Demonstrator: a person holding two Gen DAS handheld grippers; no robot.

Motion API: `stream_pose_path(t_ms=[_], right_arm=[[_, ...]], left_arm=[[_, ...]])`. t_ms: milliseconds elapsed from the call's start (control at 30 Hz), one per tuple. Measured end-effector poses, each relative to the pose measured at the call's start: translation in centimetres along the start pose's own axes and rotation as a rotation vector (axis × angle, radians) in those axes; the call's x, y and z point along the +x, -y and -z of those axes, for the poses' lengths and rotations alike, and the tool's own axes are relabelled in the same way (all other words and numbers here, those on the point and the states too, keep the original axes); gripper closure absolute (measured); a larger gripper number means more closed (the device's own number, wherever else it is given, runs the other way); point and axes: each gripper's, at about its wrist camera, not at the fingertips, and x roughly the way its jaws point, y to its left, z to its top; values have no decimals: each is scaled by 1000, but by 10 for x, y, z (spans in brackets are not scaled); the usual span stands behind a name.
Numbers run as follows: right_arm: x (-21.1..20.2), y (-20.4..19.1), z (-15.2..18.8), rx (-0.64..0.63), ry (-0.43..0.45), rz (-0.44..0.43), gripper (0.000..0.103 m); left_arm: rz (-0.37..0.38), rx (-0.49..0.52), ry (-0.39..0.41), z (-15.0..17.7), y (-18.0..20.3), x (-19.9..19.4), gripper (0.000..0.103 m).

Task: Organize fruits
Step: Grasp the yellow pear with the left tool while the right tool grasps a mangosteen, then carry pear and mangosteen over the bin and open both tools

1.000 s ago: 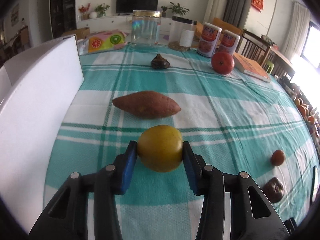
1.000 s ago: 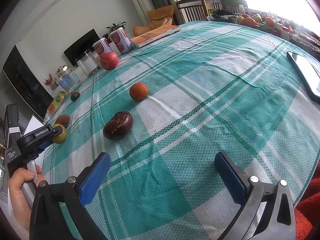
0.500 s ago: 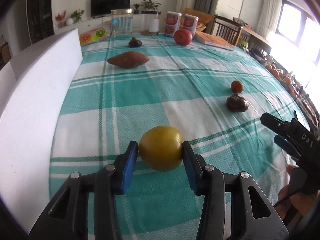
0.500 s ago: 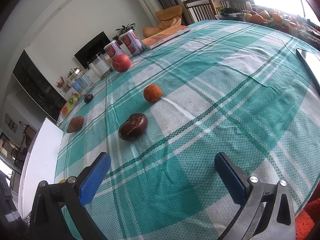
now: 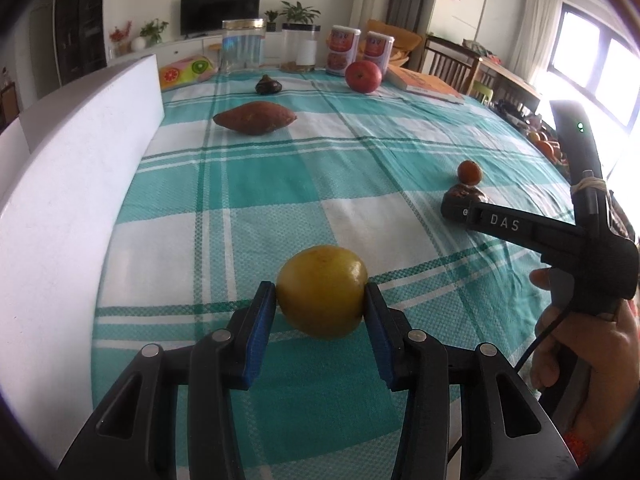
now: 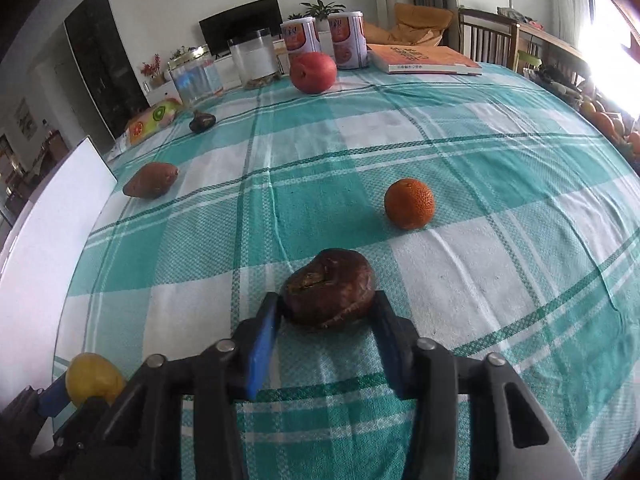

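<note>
My left gripper [image 5: 320, 300] is closing on a yellow round fruit [image 5: 322, 290], its blue pads pressing both sides just above the teal checked tablecloth [image 5: 280, 184]. My right gripper [image 6: 326, 304] is closing on a dark brown wrinkled fruit [image 6: 328, 284] that lies on the cloth, and both pads touch it. An orange tangerine [image 6: 409, 203] sits just beyond that fruit. Farther off are a sweet potato [image 6: 150, 179], a red apple [image 6: 313, 72] and a small dark lump [image 6: 202, 121]. In the left wrist view a hand [image 5: 588, 344] holds the right gripper at the right edge.
A tall white board or box wall [image 5: 60, 200] runs along the table's left side. At the far edge stand two clear jars [image 5: 243, 46], two cans [image 5: 343, 51], an orange book [image 5: 426, 85] and a fruit-printed pouch [image 5: 184, 70]. Chairs stand behind.
My right gripper swung in over the dark brown fruit and went from wide open to closed around it. My left gripper carried the yellow fruit back from the sweet potato, then held still.
</note>
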Motion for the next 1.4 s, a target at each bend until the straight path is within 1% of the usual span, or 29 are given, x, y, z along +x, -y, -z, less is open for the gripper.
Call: stream_pose_path(t_ms=[67,167,267,333,433,533,667,767,800,867,900,967,1000,1067,1133,1200,1267,1300,1333,1400], right_arm=[[-8,9,8,41,16,-33,57],[-22,24,24,118,34,-152,57],[-31,33,30,179,46,-255,57],[-38,29,30,169,74,-297,57],[-48,16,29,119,119,-362,57],[-51,2,31,62,129,-380,57],[-44,-6,34,30,93,-332,57],[-45,-6,35,13,92,-290,57],[-48,-9,35,0,94,-288,57],[-55,-19,37,-16,86,-324,57],[-59,-28,39,-22,75,-357,57],[-66,-54,40,-47,47,-446,57],[-70,-72,40,-69,35,-497,57],[-81,-113,39,-137,16,-601,57],[-95,-157,39,-217,0,-690,57],[-106,-198,40,-310,-19,-755,57],[-113,-236,44,-402,-36,-781,57],[-114,-254,47,-449,-48,-786,57],[-114,-270,51,-495,-64,-786,57],[-109,-299,61,-588,-91,-753,57]], left_arm=[[0,5,-3,1,0,0,57],[15,-10,-18,0,-2,-1,57],[48,-34,-35,1,-4,-5,58],[64,-36,-38,2,-4,-10,58],[90,-42,-30,2,-4,-23,58],[107,-42,-2,0,-4,-38,58],[140,-70,26,-5,-11,-54,58],[216,-130,14,-3,-18,-70,58],[244,-146,7,-3,-20,-79,58],[299,-177,2,-2,-26,-100,58],[325,-193,11,-2,-31,-114,58],[347,-217,47,-3,-43,-142,58],[342,-229,72,-4,-52,-155,58],[301,-264,121,-5,-74,-180,58],[234,-319,156,-4,-103,-199,58],[148,-372,172,2,-132,-210,58],[43,-422,162,12,-159,-209,58],[-9,-450,142,18,-171,-205,58],[-52,-479,115,25,-182,-199,58],[-109,-537,58,40,-201,-186,58]])
